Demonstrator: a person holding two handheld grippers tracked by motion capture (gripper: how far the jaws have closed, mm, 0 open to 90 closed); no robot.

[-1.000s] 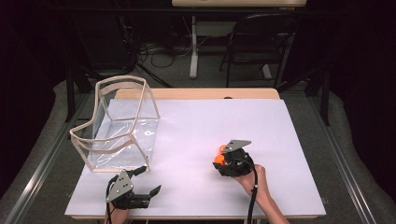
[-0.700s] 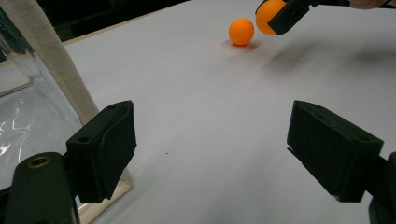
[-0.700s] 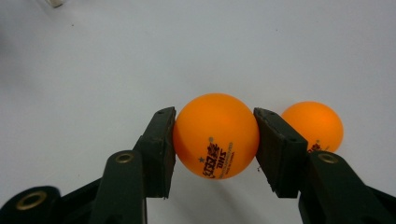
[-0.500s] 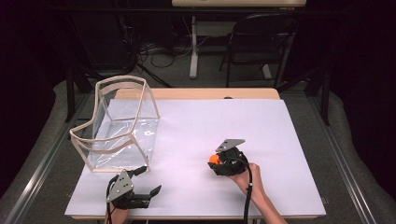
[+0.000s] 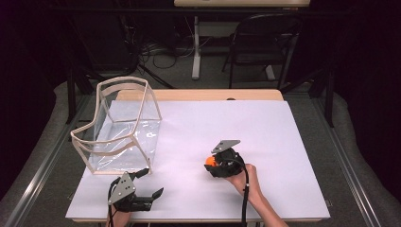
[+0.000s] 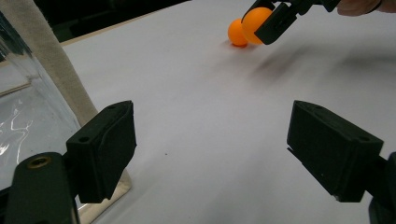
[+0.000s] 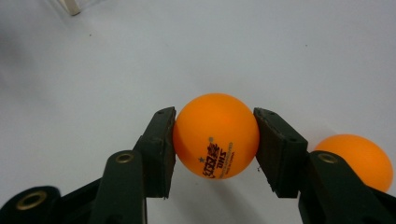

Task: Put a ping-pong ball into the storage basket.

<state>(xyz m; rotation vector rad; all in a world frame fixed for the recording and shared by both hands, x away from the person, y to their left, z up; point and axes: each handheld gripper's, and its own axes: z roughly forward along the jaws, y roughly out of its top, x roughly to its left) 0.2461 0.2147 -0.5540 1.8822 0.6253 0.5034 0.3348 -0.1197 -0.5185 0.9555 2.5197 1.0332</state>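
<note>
Gripping 1 orange ball [image 7: 215, 136] between both pads, right gripper [image 5: 218, 163] raised just above the white table [image 5: 283, 142], right of middle toward the near edge, right hand [image 5: 246, 178] angled in from the near edge, jaws pointing left and away. Second orange ball [image 7: 359, 158] resting on the table just beside the held one. Left gripper [image 5: 142, 187] low at the near-left corner, jaws wide apart with nothing between them, aimed toward both balls, beside the clear container [image 5: 118, 127] near the left edge.
</note>
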